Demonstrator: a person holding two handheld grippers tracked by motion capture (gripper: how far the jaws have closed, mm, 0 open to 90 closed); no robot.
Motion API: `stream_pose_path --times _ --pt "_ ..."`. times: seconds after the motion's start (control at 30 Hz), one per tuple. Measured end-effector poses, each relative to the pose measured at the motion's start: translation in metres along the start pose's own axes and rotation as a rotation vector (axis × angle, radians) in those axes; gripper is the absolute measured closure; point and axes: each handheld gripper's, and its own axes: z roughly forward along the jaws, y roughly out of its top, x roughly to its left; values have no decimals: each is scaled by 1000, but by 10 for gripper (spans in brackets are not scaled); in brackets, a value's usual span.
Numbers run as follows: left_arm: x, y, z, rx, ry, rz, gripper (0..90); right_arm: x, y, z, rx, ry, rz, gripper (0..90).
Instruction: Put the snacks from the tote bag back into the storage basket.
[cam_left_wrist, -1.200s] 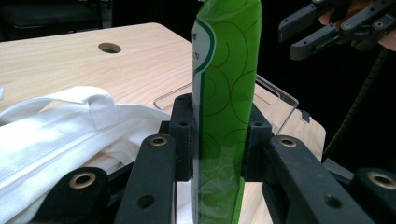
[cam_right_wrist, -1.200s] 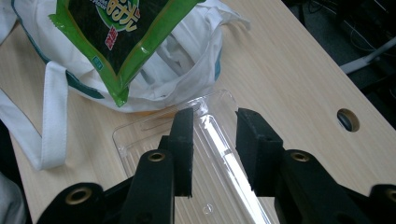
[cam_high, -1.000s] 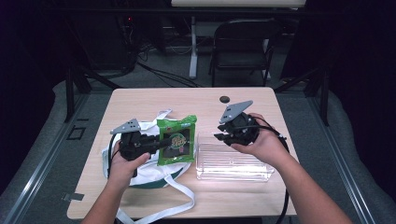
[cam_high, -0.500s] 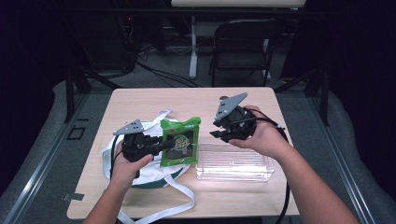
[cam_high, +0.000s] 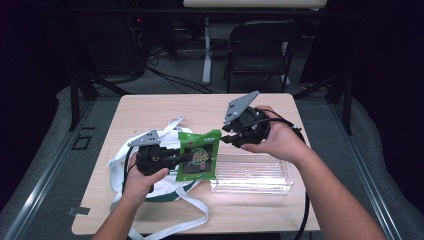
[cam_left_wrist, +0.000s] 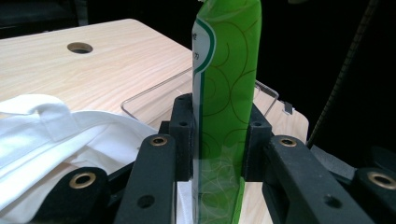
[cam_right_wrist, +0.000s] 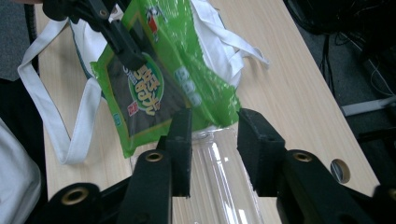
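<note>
Two grippers at work: left gripper (cam_high: 186, 157) clamped on glossy green plastic snack packet (cam_high: 199, 160), right gripper (cam_high: 225, 138) agape beside it. Probably mid-transfer; next, clear plastic tray (cam_high: 252, 175).

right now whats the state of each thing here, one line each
green snack packet: sealed as far as shows, lifted, clamped in the left tool
left tool: shut on the packet
right tool: open, by the packet's top corner, not gripping
clear plastic tray: flat on the table, looks empty
white tote bag: lying crumpled, straps loose
</note>
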Motion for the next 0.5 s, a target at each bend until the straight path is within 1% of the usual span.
stream_pose_path --times 0.03,0.1,0.17,0.2,0.23,0.27,0.3,0.37,0.4,0.43,0.47,0.5 --pt "-1 0 1 0 -2 2 721 0 1 0 -6 0 -6 632" --pt "-2 0 3 2 -8 2 721 -1 4 1 -8 15 -21 580" --pt "-3 0 4 2 -12 3 721 0 6 2 -4 21 -31 568" --pt "-5 0 7 7 -23 5 721 0 8 3 -5 33 -37 551" --pt "-5 0 7 10 -25 8 721 1 9 4 -6 41 -42 542" --pt "-5 0 7 10 -25 8 721 1 9 4 -6 41 -42 542" --pt "-7 0 9 14 -33 15 721 1 13 7 -3 53 -52 511" --pt "-8 0 10 15 -41 17 721 2 15 9 7 72 -65 495" --pt "-9 0 10 15 -45 20 721 4 17 11 17 90 -71 492" --pt "-9 0 10 15 -45 20 721 4 17 11 17 90 -71 492" --pt "-10 0 11 17 -52 23 721 5 19 15 40 106 -84 484" --pt "-11 0 11 14 -54 24 721 6 20 17 49 109 -88 484"
